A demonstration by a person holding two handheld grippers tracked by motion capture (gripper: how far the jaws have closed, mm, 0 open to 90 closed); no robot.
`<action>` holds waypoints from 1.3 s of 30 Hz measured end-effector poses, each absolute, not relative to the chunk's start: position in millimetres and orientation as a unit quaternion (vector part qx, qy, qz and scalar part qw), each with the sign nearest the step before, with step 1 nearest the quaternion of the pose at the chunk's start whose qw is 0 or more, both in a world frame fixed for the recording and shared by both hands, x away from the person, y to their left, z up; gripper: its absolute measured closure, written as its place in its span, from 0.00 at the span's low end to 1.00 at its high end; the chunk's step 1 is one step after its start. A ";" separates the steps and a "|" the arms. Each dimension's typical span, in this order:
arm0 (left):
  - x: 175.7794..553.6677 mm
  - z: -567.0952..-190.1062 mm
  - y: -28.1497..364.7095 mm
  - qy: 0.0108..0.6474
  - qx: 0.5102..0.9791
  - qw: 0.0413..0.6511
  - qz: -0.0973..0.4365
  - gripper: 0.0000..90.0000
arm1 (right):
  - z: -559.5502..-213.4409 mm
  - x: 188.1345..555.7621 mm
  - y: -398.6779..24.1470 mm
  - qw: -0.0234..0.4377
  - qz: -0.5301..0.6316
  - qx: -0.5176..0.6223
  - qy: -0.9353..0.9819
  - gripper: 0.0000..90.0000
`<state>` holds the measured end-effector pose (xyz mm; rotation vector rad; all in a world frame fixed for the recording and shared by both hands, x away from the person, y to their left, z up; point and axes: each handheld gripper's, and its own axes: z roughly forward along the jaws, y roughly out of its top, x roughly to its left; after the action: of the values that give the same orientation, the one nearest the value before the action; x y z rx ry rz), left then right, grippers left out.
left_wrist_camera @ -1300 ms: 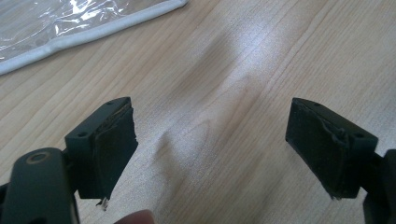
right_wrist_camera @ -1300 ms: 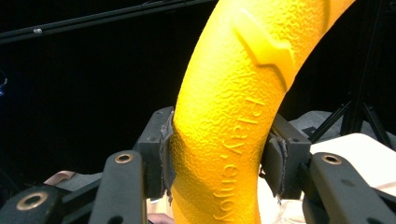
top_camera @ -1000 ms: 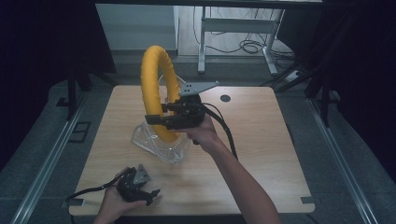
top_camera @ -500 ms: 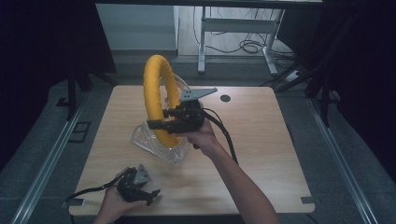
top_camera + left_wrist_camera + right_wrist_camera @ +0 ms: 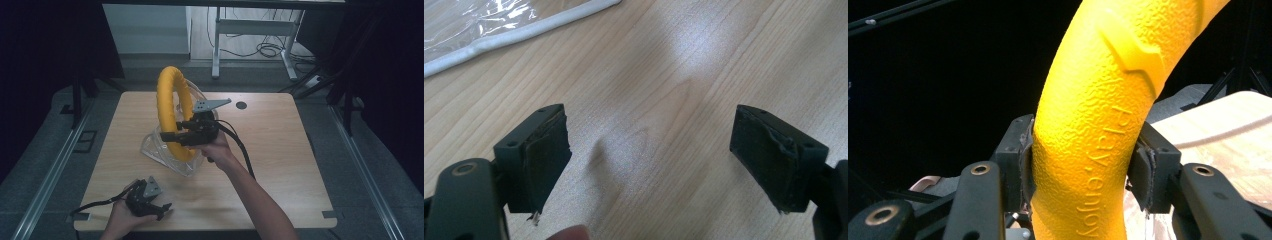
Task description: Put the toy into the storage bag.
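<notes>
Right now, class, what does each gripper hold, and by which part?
The right gripper clamps the yellow ring across its tube, low on the upright loop. The left gripper holds nothing; its jaws are open.

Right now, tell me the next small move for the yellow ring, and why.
Probably ease it further down into the clear plastic bag. The right tongs are clamped on the yellow ring, held upright with its lower arc already inside the bag's mouth, while the left tongs rest open on the table.
</notes>
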<state>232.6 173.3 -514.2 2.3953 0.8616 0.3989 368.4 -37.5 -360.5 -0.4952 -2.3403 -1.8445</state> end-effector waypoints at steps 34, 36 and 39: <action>233.3 -515.6 173.2 0.317 0.898 0.269 0.148 0.18 | -389.5 374.6 -46.0 -0.021 -0.578 -0.192 -0.793 0.40; 233.2 -515.5 173.3 0.317 0.897 0.270 0.148 0.18 | -389.8 373.8 -47.1 -0.023 -0.579 -0.191 -0.793 0.38; 233.3 -515.4 173.4 0.317 0.897 0.270 0.148 0.18 | -390.0 372.1 -49.6 -0.031 -0.579 -0.195 -0.791 0.34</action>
<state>233.3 173.4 -515.4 2.4175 0.8536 0.3976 372.1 -49.6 -390.0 -0.6238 -2.5349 -1.8554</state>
